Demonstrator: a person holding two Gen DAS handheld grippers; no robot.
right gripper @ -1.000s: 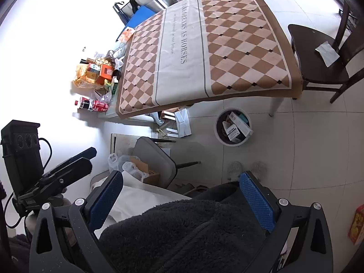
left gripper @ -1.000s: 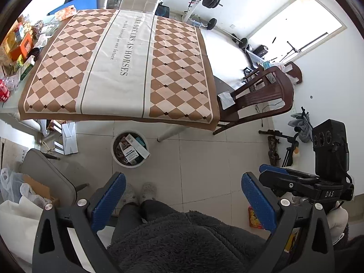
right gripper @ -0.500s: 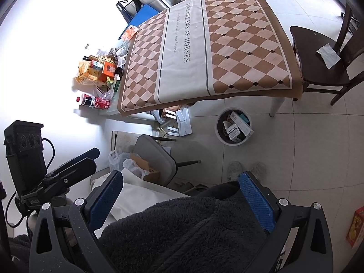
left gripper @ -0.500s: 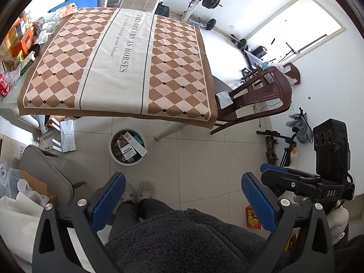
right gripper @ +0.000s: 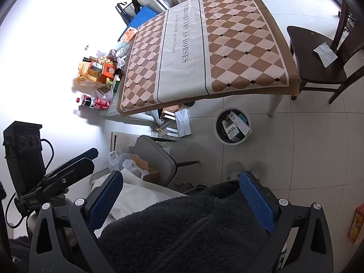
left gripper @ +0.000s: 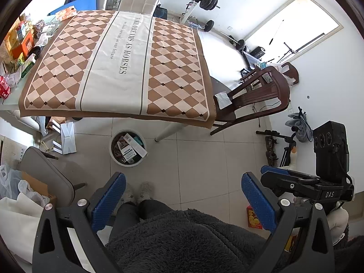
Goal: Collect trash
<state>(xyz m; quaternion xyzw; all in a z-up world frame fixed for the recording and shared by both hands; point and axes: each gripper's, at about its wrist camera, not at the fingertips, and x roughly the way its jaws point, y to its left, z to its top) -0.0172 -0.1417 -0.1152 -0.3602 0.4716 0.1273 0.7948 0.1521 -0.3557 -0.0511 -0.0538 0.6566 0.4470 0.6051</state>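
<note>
While both my left claw [left gripper: 183,196] and right claw [right gripper: 182,195] gape wide and empty, the round white box-filled bin [left gripper: 128,147] stands by the table [left gripper: 118,68]

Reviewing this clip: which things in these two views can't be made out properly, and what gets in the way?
- Bin bottom, both views: boxes on top cover it.
- Floor under the table, both views: the tablecloth overhang hides it.
- Orange box on the floor, right wrist view: cut by the edge; in the left, a finger of the left gripper covers part.
- Labels in the clutter pile: too small.
</note>
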